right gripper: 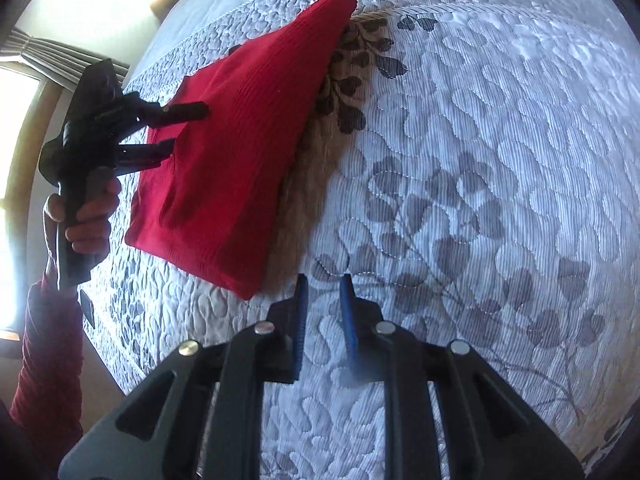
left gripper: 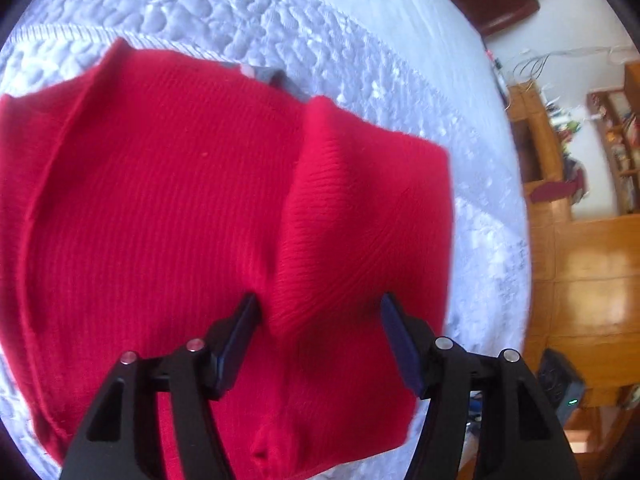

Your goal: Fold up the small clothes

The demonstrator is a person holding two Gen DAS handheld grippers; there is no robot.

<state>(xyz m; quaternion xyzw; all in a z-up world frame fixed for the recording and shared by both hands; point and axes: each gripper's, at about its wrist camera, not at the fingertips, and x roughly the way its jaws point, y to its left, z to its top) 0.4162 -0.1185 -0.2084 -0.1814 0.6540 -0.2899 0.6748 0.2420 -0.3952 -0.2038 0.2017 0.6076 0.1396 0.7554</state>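
- Black fingers of the left gripper (left gripper: 320,312) are standing wide apart over the red knit (left gripper: 208,208), a raised fold of it sitting between the pads; whether they are touching it is unclear.
- Seen from the right wrist, the knit (right gripper: 240,148) is lying folded on the quilt (right gripper: 480,160), partly covering a tan cloth (right gripper: 296,200).
- Right gripper (right gripper: 324,288) is hovering just beside the knit's near corner, jaws narrowly parted, gripping nothing.
- Left hand (right gripper: 86,216) is holding its tool's handle.
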